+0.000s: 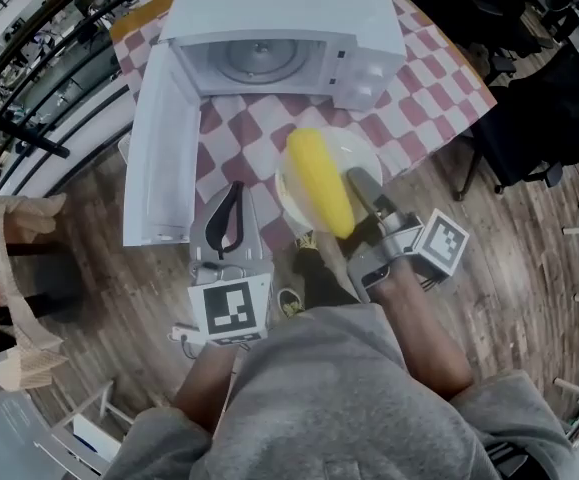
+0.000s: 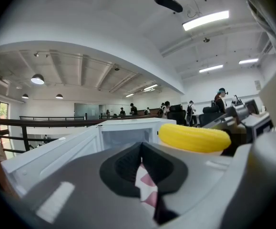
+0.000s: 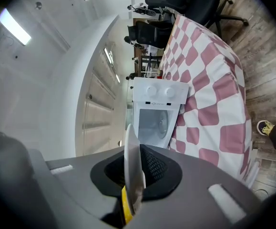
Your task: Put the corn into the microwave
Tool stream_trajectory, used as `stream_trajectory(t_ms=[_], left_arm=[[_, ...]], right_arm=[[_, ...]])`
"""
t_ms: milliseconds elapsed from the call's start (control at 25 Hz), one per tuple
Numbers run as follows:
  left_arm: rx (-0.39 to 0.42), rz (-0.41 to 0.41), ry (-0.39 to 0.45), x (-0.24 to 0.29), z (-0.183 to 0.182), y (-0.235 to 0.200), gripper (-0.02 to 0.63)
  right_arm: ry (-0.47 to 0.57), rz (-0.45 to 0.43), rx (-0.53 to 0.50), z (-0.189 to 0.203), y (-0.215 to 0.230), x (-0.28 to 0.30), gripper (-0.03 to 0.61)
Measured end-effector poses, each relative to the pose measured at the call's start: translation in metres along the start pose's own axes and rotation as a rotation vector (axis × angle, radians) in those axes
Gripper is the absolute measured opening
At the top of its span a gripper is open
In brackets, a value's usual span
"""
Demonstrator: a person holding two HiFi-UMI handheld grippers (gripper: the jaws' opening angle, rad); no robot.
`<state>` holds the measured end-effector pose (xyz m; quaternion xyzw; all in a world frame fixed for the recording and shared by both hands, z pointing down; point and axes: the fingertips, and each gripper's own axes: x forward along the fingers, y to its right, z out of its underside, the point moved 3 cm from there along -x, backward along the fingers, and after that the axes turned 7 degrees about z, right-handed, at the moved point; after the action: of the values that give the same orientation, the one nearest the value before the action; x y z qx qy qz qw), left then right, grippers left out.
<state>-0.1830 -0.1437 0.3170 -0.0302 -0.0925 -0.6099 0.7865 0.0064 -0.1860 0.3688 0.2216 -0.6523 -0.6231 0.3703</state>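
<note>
Corn: the corn (image 1: 319,180) lies lengthwise on a white plate (image 1: 365,154), over the near edge of the tabletop (image 1: 439,78), in front of the microwave and not yet inside it.
Microwave: the microwave (image 1: 289,8) stands at the far side of the checked cloth. Its door (image 1: 159,148) is swung fully out to the left, and the glass turntable (image 1: 264,60) shows bare in the cavity.
Right gripper: the right gripper (image 1: 361,186) has its jaws closed on the plate's near right rim. In the right gripper view the rim stands edge-on between the pads, with a strip of yellow beside it.
Left gripper: the left gripper (image 1: 231,206) sits to the left of the plate, just near the door's lower edge. Its jaws are closed together on nothing, and only the checked cloth shows through the gap behind the tips.
Step in hand: by my reading this is the carry, with plate and corn brought toward the open cavity.
Plate height: it looks lifted clear of the cloth, though the views do not settle that.
Next move: it calls for keeping the plate level so the corn does not roll, sending it away from the person and slightly left to line up with the opening, then sliding it over the sill onto the turntable.
Risk: a one-sided grip on the rim could let the plate tip. The left gripper also needs to stay clear of the door.
</note>
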Motion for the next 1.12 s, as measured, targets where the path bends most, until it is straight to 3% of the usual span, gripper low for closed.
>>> stream_trajectory(t_ms=[480, 1120], left_arm=[[0.006, -0.051, -0.048, 0.085, -0.002, -0.043, 0.011], [0.016, -0.142, -0.151, 0.147, 0.021, -0.075, 0.011]], right_arm=[[-0.025, -0.018, -0.008, -0.049, 0.001, 0.097, 0.021], [-0.034, -0.044, -0.033, -0.076, 0.034, 0.219, 0.021]])
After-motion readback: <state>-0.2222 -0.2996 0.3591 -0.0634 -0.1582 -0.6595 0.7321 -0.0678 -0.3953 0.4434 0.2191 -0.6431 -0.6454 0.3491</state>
